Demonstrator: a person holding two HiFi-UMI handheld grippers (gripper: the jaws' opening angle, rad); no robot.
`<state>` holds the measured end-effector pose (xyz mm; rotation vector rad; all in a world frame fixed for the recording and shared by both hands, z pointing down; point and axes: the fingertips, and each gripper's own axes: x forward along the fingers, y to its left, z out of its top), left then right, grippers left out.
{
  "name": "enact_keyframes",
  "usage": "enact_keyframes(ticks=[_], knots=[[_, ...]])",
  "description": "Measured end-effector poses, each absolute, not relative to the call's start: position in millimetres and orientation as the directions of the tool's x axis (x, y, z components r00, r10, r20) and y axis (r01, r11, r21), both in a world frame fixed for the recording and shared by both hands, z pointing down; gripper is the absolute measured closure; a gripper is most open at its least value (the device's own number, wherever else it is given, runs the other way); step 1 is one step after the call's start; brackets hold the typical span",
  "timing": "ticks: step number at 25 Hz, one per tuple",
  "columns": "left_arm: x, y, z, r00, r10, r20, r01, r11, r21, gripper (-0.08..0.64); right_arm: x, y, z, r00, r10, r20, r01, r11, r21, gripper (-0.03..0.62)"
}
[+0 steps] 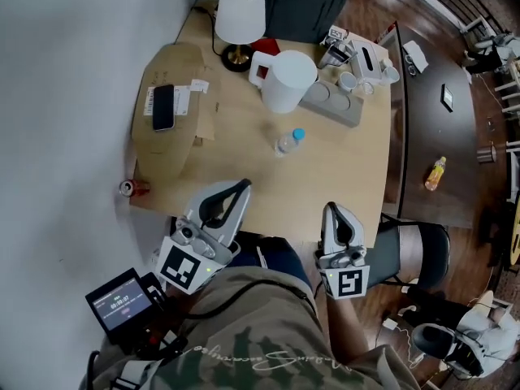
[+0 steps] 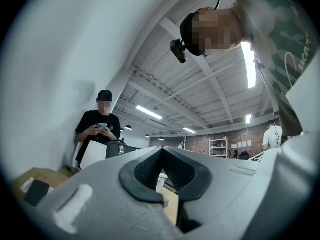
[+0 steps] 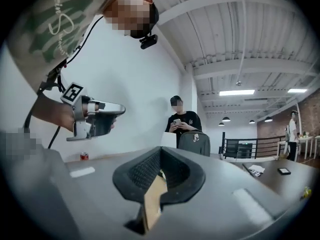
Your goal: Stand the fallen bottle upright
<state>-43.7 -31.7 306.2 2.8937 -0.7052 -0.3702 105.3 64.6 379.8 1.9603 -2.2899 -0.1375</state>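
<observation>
Table [image 1: 341, 169] of pale wood fills the middle of the head view, with a dark bag [image 1: 305, 2] at its far edge. On its left side lies a brown cardboard sheet [image 1: 171, 63] with a black phone [image 1: 163, 106] on top. Right of the sheet stands a white pitcher [image 1: 284, 80]. A white lamp [image 1: 241, 10] is just beyond the pitcher, and a grey power strip [image 1: 333, 102] lies at the pitcher's right.

The left gripper [image 1: 244, 185] and the right gripper [image 1: 329, 207] hang at the near edge of the table, in front of the person's body, tips pointing toward the far side. The left gripper's [image 2: 162, 150] own view shows its jaws pressed together at the tip with nothing pinched. The right gripper's [image 3: 160, 149] jaws are likewise pressed together on nothing.

The bottle [image 1: 287, 142], small and clear with a blue cap, is on the bare wood near the middle of the table, just nearer than the pitcher and well apart from both grippers. Seen from above, it appears to stand on its base. A red can [image 1: 128, 188] sits at the table's near left corner.
</observation>
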Motion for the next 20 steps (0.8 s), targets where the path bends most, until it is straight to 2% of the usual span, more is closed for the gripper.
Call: enact_keyframes(ticks=[3,9,13,20], knots=[[-44,4,297,0.858,-0.450,-0.247,-0.422,-0.893,0.159,0.558,87,91,381,-0.196,-0.980,0.033,-0.964,0.199,0.175,0.589],[-47,90,293,0.832,-0.509,-0.219,-0.503,-0.860,0.084,0.558,106,178,391,-0.265,-0.964,0.035,-0.951,0.267,0.155,0.589],[-54,149,293,0.809,-0.559,-0.179,-0.554,-0.828,0.085,0.557,114,236,399,-0.291,-0.955,0.046,-0.954,0.294,0.066,0.589],[-74,203,290,0.814,-0.555,-0.168,-0.554,-0.830,0.057,0.558,107,274,392,-0.267,-0.964,0.003,-0.963,0.267,-0.030,0.588]])
